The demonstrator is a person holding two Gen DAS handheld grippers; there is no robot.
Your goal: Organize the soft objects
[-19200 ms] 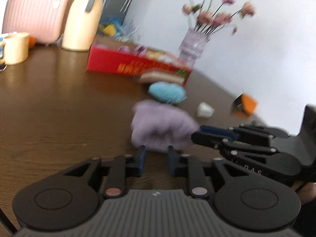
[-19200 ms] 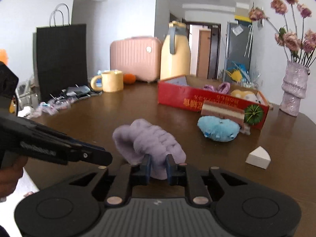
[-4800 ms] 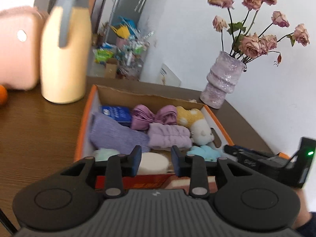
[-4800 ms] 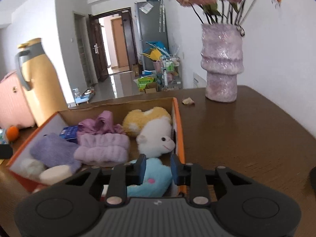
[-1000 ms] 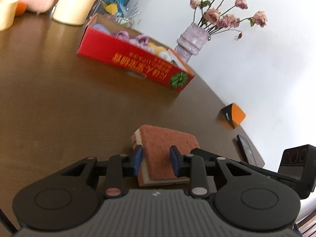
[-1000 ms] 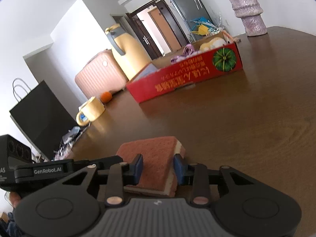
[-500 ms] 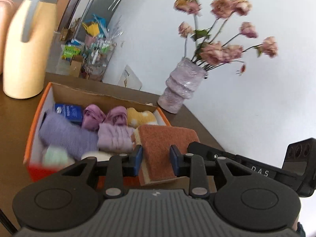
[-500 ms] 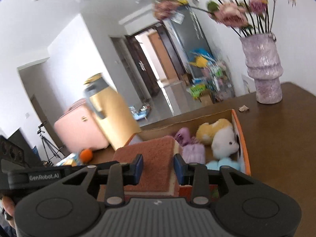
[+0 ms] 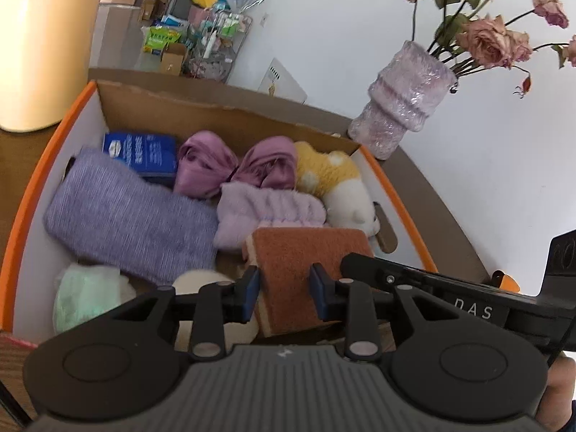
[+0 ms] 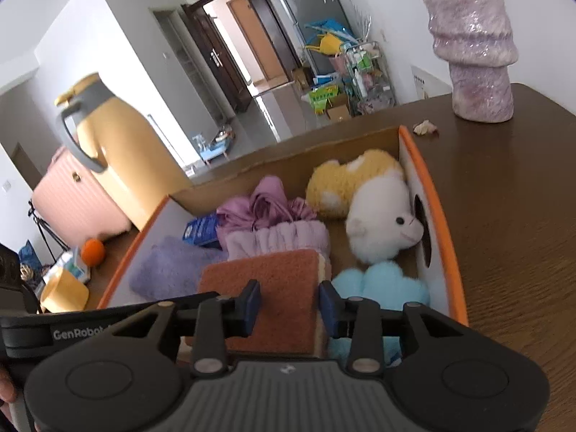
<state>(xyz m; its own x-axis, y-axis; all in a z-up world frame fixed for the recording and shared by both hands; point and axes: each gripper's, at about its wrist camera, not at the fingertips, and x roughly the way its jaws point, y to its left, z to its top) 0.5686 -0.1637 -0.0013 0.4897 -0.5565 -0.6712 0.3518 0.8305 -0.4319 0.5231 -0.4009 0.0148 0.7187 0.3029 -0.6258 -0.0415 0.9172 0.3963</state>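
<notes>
A rust-brown sponge (image 9: 309,248) (image 10: 266,288) with a cream underlayer hangs over the near end of an orange-rimmed cardboard box (image 9: 223,108) (image 10: 428,194). My left gripper (image 9: 282,291) is shut on one end of it. At the opposite end is my right gripper (image 10: 289,306); its jaws are opening, with the sponge between the pads and still touching them. Its fingers (image 9: 396,277) reach in from the right. In the box lie a purple knitted cloth (image 9: 126,216), a lilac fluffy band (image 9: 266,208), a purple bow (image 9: 234,169), a yellow-white plush (image 10: 374,223) and a blue plush (image 10: 381,280).
A lilac vase (image 10: 471,54) of dried roses stands on the brown table (image 10: 504,216) right of the box. A yellow jug (image 10: 118,147), a pink case (image 10: 72,198), an orange (image 10: 92,248) and a yellow mug (image 10: 64,293) stand to the left.
Both grippers carried the sponge from low over the open table to over the box. In the last half second they came closer and lower over its contents.
</notes>
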